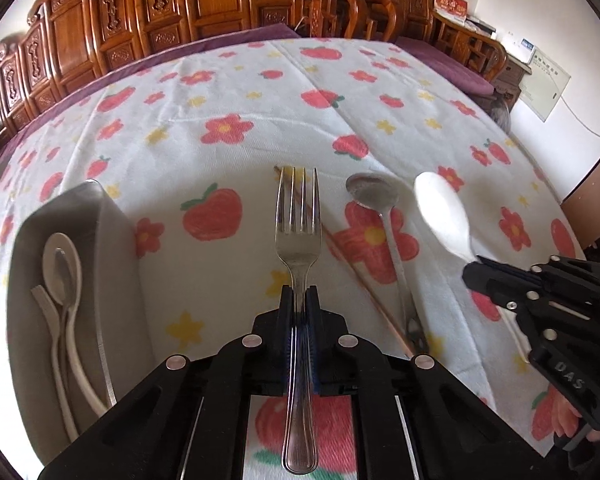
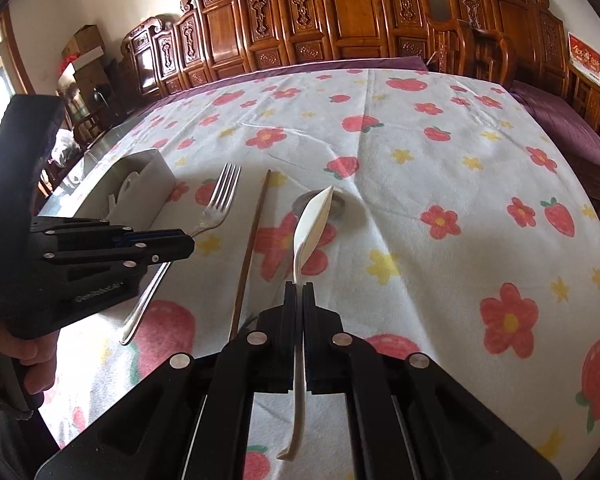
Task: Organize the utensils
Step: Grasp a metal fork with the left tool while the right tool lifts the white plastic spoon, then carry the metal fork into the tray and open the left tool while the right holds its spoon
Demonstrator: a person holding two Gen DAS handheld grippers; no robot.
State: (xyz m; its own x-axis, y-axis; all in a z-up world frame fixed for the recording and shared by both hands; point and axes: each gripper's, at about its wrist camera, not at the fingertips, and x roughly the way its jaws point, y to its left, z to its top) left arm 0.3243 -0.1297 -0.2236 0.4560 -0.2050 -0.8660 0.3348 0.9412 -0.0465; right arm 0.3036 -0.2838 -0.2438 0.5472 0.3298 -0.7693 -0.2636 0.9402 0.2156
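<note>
Left gripper (image 1: 299, 294) fingers clamp your fork (image 1: 298, 216) by its neck, tines ahead, for the tray (image 1: 116, 232) to their left | right gripper (image 2: 299, 290) fingers pinch the white spoon (image 2: 314, 216) mid-handle, bowl ahead | steel spoon (image 1: 372, 194) and chopstick (image 1: 352, 276) wait between them

Steel fork (image 1: 298, 236) tines forward, white spoon (image 2: 314, 224) tilted, steel spoon (image 1: 374, 196) flat on cloth

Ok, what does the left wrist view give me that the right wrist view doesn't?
Only the left wrist view looks into the gray tray, showing the white spoon and white fork lying inside, plus the whole metal spoon on the tablecloth.

Only the right wrist view shows the held white spoon's handle end.

Both show the metal fork, the chopstick and both grippers: left gripper, right gripper.
</note>
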